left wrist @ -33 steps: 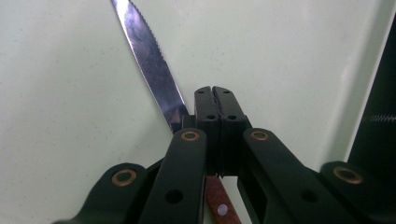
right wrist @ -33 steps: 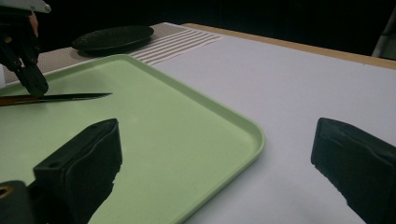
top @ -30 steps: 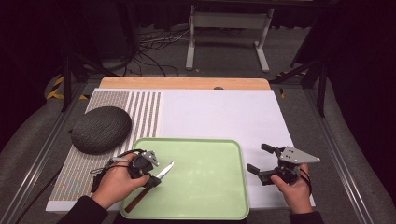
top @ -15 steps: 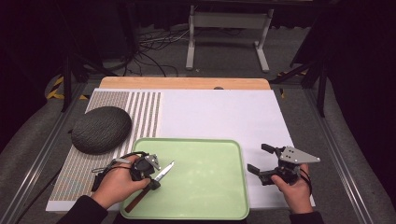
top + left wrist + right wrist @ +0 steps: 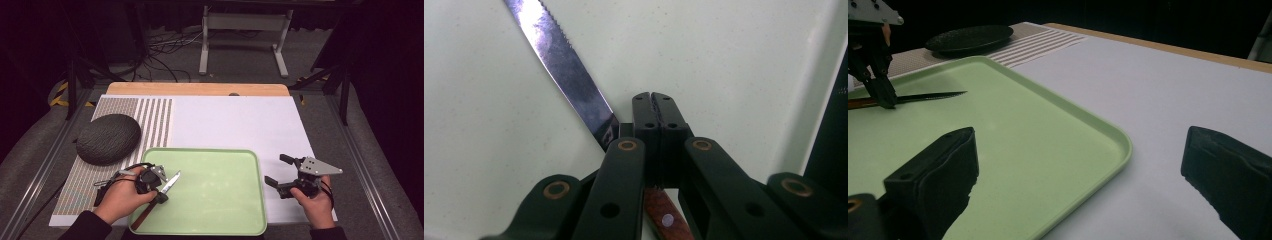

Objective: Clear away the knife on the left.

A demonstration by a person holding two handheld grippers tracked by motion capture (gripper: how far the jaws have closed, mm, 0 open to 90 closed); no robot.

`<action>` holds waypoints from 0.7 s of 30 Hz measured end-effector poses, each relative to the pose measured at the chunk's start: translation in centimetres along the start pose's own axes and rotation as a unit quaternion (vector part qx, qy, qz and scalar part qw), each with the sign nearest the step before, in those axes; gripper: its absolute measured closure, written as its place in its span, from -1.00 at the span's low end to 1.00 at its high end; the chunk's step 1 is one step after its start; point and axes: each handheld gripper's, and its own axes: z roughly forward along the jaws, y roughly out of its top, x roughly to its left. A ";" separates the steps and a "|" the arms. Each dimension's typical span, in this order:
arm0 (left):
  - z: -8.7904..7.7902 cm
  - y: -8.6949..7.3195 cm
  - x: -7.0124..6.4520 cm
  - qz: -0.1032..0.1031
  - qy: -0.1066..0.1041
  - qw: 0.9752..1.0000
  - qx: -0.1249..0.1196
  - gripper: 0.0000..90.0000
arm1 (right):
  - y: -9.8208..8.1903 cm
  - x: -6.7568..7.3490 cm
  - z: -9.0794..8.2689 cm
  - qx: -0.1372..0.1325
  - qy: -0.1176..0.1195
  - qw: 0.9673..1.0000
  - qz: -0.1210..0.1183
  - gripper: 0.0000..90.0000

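Left gripper (image 5: 159, 192) clamps the knife (image 5: 170, 183) at the handle junction, blade over green tray (image 5: 225, 200); right gripper (image 5: 281, 172) idles wide apart.

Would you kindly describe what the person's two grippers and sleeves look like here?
Both are black two-jaw tools. The left gripper has chunky linked arms with brass-coloured rivets and round holes, plus a thin black cable looping behind the hand. The right gripper carries a grey three-cornered plate dotted with small holes, and has blocky black jaws. The sleeves are dark.

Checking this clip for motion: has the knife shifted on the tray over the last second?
No. The knife still lies at the green tray's left side, held by the left gripper.
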 end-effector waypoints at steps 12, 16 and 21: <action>-0.5 -0.9 0.5 -0.016 0.005 1.000 0.003 1.00 | 0.0 0.0 0.0 0.001 0.000 1.000 0.000 -0.94; -0.7 -1.2 0.7 -0.022 0.005 1.000 0.002 1.00 | 0.0 0.0 0.1 0.002 0.000 1.000 -0.002 -0.94; -0.8 -1.4 0.7 -0.023 0.005 1.000 0.001 1.00 | 0.0 0.0 0.1 0.003 0.000 1.000 -0.002 -0.94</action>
